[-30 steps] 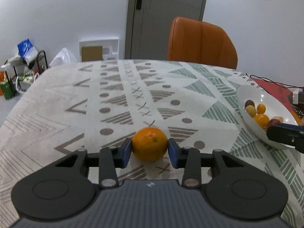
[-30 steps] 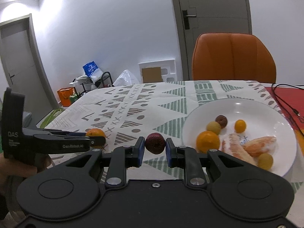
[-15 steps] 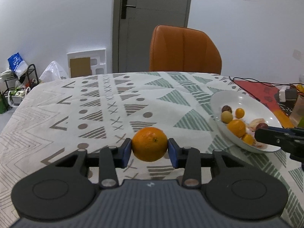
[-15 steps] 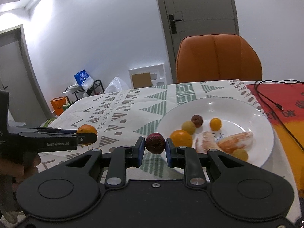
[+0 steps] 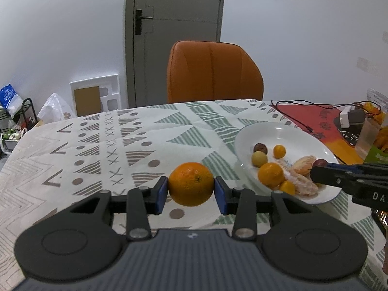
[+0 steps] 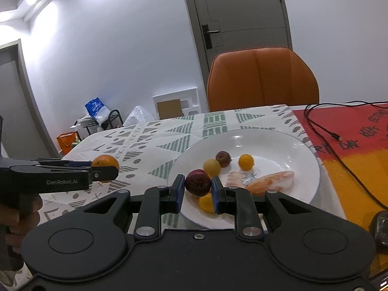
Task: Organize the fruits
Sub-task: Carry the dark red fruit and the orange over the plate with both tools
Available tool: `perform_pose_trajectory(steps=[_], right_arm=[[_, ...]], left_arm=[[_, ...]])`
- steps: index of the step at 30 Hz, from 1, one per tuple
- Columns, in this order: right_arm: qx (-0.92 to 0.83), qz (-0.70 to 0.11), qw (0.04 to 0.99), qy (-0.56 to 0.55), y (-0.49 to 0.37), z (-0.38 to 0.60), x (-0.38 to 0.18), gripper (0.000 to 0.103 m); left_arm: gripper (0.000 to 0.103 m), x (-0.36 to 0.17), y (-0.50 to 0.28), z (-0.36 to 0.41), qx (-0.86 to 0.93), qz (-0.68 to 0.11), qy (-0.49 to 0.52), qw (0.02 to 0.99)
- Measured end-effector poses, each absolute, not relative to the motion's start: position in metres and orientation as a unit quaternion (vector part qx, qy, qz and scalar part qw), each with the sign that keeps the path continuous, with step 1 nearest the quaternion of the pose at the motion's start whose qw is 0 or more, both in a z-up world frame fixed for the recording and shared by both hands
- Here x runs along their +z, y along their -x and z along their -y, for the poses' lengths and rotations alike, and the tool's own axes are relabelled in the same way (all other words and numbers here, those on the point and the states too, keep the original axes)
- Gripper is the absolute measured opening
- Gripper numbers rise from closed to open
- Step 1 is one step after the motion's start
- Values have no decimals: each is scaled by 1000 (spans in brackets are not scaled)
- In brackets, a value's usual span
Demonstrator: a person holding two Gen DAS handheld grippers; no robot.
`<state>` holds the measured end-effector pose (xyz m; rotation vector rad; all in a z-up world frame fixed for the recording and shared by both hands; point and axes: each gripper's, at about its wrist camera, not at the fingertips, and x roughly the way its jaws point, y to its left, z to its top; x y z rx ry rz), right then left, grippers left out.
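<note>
My left gripper [image 5: 191, 189] is shut on a large orange [image 5: 191, 183], held above the patterned tablecloth just left of the white plate [image 5: 300, 131]. My right gripper [image 6: 198, 189] is shut on a dark red round fruit [image 6: 197, 182], held over the near rim of the plate [image 6: 291, 140]. On the plate lie a brown fruit [image 6: 223, 158], a pale yellow fruit [image 6: 211, 167], small orange fruits [image 6: 246, 161] and peeled citrus pieces [image 6: 271, 181]. From the right wrist view the left gripper [image 6: 106, 169] and its orange [image 6: 104, 162] show at the left.
An orange chair [image 5: 214, 71] stands behind the table's far edge. A black cable [image 6: 339, 140] runs over a red and yellow mat [image 6: 359, 160] right of the plate. A glass [image 5: 367, 138] and an adapter [image 5: 351, 117] sit at the far right. A hand [image 6: 14, 218] holds the left gripper.
Both grippers have moved toward the plate with their fruit. The orange has risen off the cloth and travelled right; the dark red fruit now hangs over the plate's near rim.
</note>
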<state>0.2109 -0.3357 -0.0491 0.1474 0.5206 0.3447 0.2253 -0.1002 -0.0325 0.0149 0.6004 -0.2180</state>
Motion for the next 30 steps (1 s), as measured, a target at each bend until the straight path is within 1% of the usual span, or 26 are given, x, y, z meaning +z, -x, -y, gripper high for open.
perform_pose_trajectory(steps=[16, 30], right_arm=[[140, -249, 955, -81, -221, 370, -54, 22], [132, -252, 955, -81, -246, 381, -64, 22]], left_arm=[[40, -24, -235, 138, -130, -278, -25, 951], [40, -24, -247, 154, -137, -278, -30, 950]])
